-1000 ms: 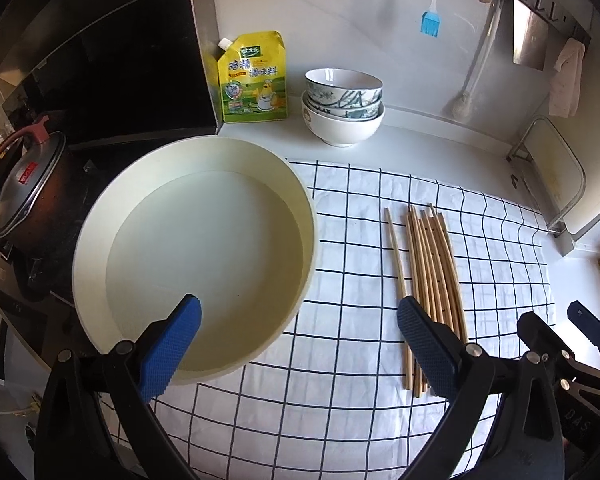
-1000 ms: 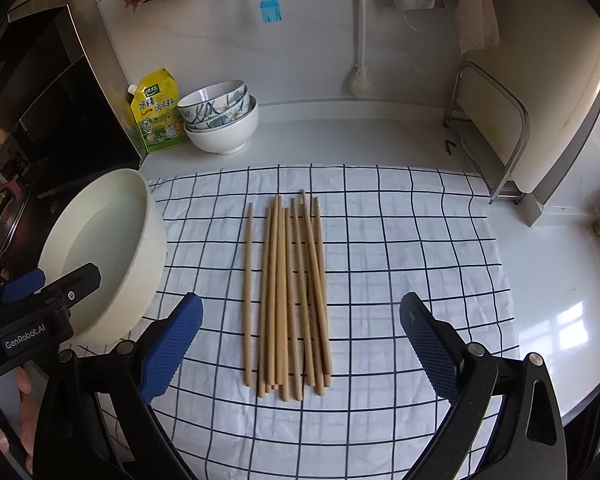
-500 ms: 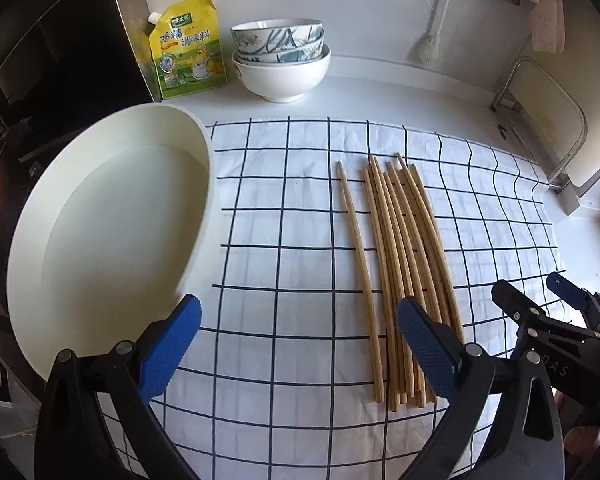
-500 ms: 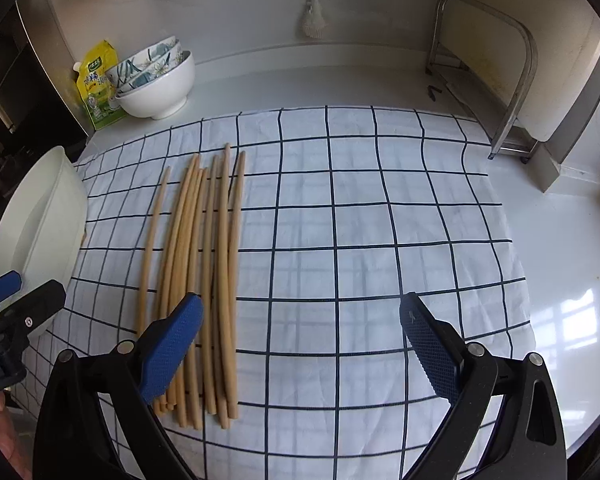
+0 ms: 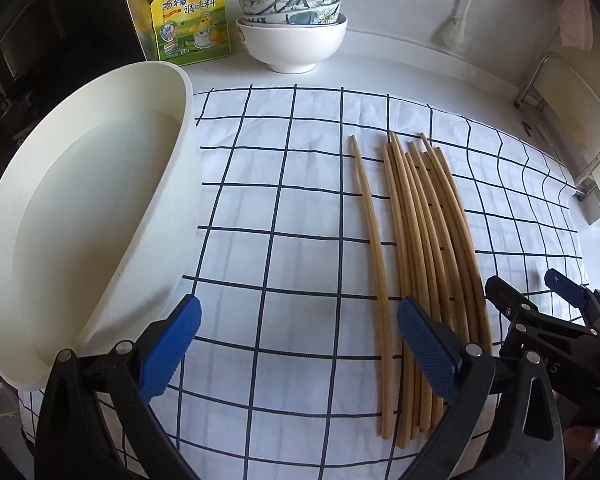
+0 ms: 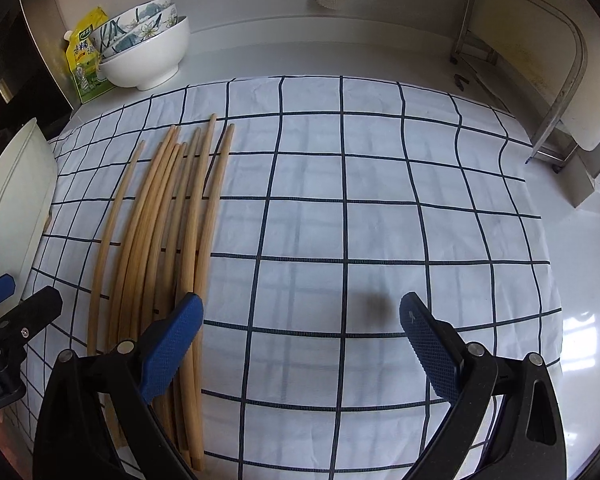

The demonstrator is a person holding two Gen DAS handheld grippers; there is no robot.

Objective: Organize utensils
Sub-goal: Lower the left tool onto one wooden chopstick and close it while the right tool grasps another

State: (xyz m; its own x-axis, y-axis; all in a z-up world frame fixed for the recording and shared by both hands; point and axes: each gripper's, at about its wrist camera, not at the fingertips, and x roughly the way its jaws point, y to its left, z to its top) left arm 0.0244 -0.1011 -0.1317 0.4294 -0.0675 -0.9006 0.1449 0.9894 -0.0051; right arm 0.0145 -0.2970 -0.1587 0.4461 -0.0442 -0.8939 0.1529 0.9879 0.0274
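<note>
Several wooden chopsticks (image 5: pixel 424 248) (image 6: pixel 168 224) lie side by side on a white cloth with a dark grid (image 5: pixel 284 208) (image 6: pixel 340 200); one chopstick (image 5: pixel 372 240) lies slightly apart on the left. My left gripper (image 5: pixel 300 344) hovers open low over the cloth, its right pad above the near ends of the chopsticks. My right gripper (image 6: pixel 300 344) is open too, its left pad over the right side of the bundle. Neither holds anything. Each gripper shows at the edge of the other's view.
A large white basin (image 5: pixel 84 216) (image 6: pixel 8 200) sits on the cloth's left edge. Stacked bowls (image 5: pixel 292 28) (image 6: pixel 144 48) and a yellow seasoning pouch (image 5: pixel 188 20) (image 6: pixel 86 60) stand at the back wall. A metal rack (image 6: pixel 540 80) (image 5: pixel 572 128) is at the right.
Both grippers have dropped lower and closer to the cloth and the chopsticks. The left view has swung right, away from the basin. The chopsticks have not moved.
</note>
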